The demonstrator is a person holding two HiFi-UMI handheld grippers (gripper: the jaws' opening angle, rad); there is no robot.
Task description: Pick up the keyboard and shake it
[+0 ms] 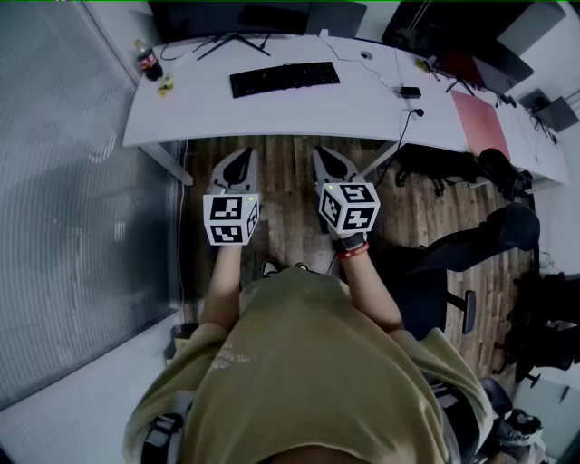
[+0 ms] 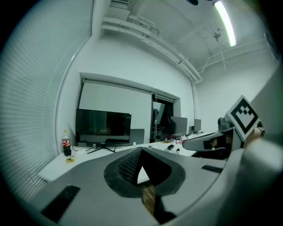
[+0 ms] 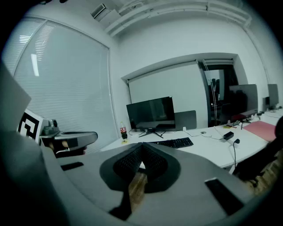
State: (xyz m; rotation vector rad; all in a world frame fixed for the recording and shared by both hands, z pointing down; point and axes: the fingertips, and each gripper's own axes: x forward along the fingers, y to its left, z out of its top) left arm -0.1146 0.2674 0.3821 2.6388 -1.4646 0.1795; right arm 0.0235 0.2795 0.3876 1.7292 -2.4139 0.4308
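A black keyboard (image 1: 285, 79) lies flat on the white desk (image 1: 362, 109), in front of a dark monitor (image 1: 240, 18); it also shows in the right gripper view, as the keyboard (image 3: 174, 142). Both grippers hang side by side over the wooden floor, short of the desk's near edge and apart from the keyboard. My left gripper (image 1: 237, 163) is shut with nothing in it, tips meeting (image 2: 140, 152). My right gripper (image 1: 330, 162) is shut and empty too, its tips (image 3: 141, 146) pointing toward the desk.
A cola bottle (image 1: 148, 62) stands at the desk's far left corner, with a small yellow item (image 1: 165, 88) near it. Cables and a black adapter (image 1: 410, 91) lie on the right. A black office chair (image 1: 453, 249) stands to my right. A window with blinds (image 1: 63, 181) runs along the left.
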